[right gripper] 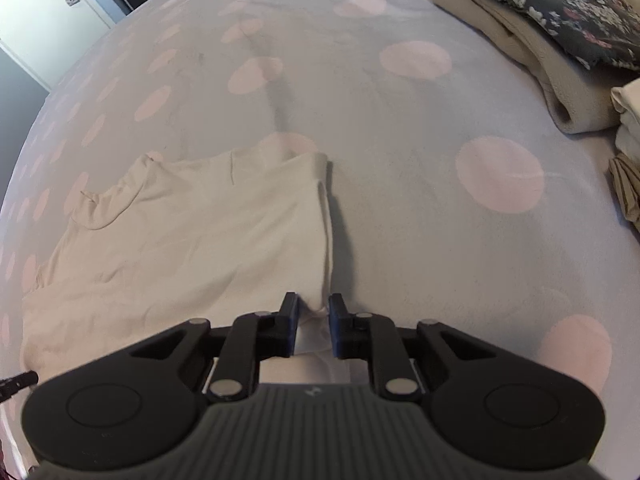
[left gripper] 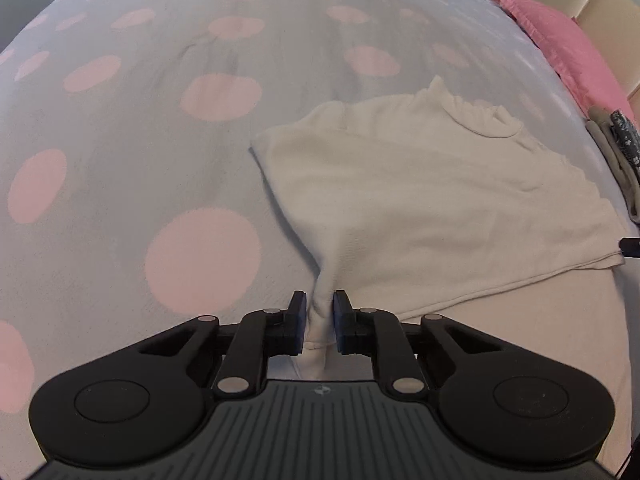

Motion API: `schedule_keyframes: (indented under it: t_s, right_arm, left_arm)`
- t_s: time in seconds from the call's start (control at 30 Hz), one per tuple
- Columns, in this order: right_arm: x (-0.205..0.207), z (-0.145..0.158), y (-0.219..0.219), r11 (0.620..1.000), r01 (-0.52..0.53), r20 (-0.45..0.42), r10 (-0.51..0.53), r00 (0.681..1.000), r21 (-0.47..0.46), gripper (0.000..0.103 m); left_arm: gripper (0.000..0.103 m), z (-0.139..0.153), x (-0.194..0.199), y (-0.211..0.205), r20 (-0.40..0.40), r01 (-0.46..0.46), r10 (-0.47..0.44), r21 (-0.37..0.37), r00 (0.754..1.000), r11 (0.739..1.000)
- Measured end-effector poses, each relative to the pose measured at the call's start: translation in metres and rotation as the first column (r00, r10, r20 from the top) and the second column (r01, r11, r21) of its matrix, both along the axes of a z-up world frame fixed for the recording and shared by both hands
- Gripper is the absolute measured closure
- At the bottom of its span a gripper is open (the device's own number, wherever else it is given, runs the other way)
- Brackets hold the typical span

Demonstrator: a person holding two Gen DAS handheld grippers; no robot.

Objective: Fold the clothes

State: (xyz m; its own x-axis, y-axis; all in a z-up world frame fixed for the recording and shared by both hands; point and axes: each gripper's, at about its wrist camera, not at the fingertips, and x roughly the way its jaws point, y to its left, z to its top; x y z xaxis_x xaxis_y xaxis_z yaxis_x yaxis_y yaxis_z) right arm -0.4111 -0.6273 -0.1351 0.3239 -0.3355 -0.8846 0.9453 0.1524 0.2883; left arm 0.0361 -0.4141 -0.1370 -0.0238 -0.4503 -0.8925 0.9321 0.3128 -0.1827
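A cream knit top [left gripper: 420, 184] lies on the grey bedspread with pink dots [left gripper: 120, 160], its ruffled collar at the far end. My left gripper [left gripper: 319, 304] is shut on the top's near left hem corner, which is bunched between the fingers. In the right wrist view the same top [right gripper: 192, 240] lies to the left. My right gripper [right gripper: 314, 308] is shut on the top's near right hem corner. The cloth runs taut from both grippers.
A pile of folded clothes, beige under a dark floral piece [right gripper: 560, 20], sits at the far right on the bedspread [right gripper: 400, 140]. A pink pillow [left gripper: 560, 40] lies by the headboard. A white door [right gripper: 52, 4] stands far left.
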Motion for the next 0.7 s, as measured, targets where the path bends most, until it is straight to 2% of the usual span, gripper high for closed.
schedule_keyframes:
  t_s: [0.23, 0.3, 0.4, 0.53, 0.7]
  right_arm:
    - [0.005, -0.016, 0.006, 0.999, -0.041, -0.082, 0.040, 0.996, -0.006, 0.085]
    - [0.004, -0.016, 0.008, 0.999, -0.048, -0.092, 0.046, 0.995, -0.021, 0.081]
    - [-0.002, -0.007, 0.013, 0.998, -0.050, -0.093, 0.046, 0.995, -0.036, 0.074]
    - [-0.007, 0.005, 0.026, 0.994, -0.094, -0.119, 0.086, 0.989, -0.060, 0.072]
    - [-0.008, 0.017, 0.060, 0.971, -0.215, -0.143, 0.199, 0.969, -0.103, 0.072]
  left_arm:
    - [0.094, -0.006, -0.011, -0.005, 0.089, 0.026, -0.030, 0.047, 0.996, 0.999]
    - [0.094, -0.004, -0.015, -0.006, 0.110, 0.023, -0.028, 0.053, 0.994, 0.998]
    - [0.088, 0.004, -0.019, -0.001, 0.134, 0.017, -0.023, 0.052, 0.991, 0.999]
    - [0.081, 0.017, -0.032, 0.019, 0.164, 0.081, -0.084, 0.025, 0.983, 0.996]
    - [0.081, 0.033, -0.065, 0.045, 0.202, 0.203, -0.198, -0.003, 0.959, 0.979]
